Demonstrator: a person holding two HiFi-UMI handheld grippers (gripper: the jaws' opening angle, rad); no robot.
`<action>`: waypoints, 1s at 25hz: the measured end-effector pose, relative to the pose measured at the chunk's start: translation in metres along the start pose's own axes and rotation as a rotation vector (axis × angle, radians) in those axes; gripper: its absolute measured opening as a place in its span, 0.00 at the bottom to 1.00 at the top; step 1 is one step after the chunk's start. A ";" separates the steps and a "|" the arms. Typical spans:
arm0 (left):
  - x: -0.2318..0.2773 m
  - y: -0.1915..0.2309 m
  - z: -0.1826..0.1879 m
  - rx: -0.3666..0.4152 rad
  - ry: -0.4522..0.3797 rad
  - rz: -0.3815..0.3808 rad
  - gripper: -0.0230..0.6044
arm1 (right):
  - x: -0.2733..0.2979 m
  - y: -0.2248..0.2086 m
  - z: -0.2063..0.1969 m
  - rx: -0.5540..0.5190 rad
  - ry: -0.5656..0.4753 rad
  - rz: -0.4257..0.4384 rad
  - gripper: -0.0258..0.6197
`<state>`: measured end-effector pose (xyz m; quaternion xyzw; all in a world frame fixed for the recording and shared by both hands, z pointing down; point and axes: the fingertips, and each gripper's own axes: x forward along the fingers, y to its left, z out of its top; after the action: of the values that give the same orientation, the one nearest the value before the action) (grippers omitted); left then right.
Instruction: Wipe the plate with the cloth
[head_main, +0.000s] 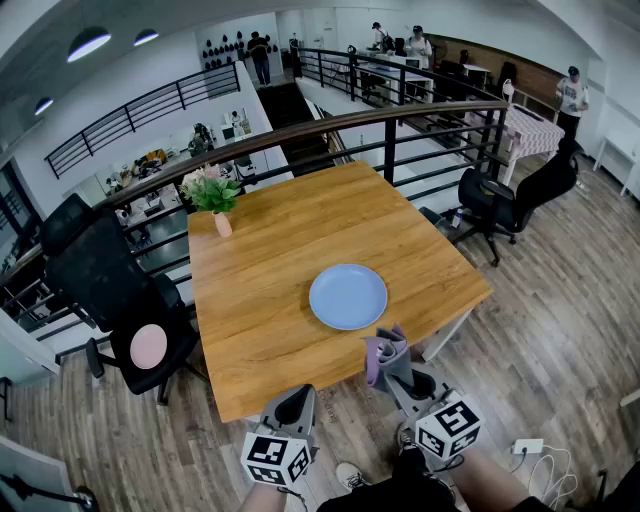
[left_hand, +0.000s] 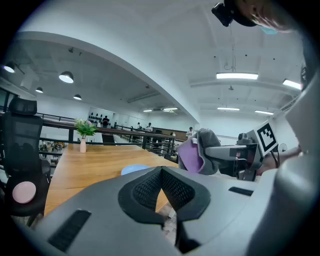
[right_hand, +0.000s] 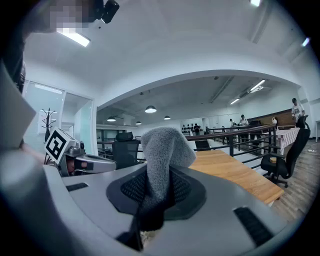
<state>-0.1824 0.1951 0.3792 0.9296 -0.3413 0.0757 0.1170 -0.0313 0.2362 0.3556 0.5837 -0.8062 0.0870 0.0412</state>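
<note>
L gripper (head_main: 289, 402) sits low, near the person's legs, tip pointing fwd. Its jaws are pressed together w/ nothing in them. R gripper (head_main: 393, 362) is just beside it, a bit further fwd. Its jaws squeeze the cloth (head_main: 386, 352), which sticks up out of them.
</note>
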 end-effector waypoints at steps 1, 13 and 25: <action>0.000 -0.001 0.000 0.001 -0.001 0.000 0.07 | -0.001 -0.001 -0.001 0.009 -0.004 0.000 0.15; -0.002 -0.001 -0.009 0.003 0.012 0.002 0.07 | -0.002 -0.001 -0.001 0.021 -0.031 -0.002 0.15; 0.027 0.010 -0.002 -0.016 0.020 0.062 0.07 | 0.031 -0.038 0.008 0.037 -0.036 0.051 0.15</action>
<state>-0.1687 0.1713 0.3890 0.9168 -0.3694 0.0857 0.1255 -0.0048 0.1947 0.3560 0.5650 -0.8197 0.0926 0.0136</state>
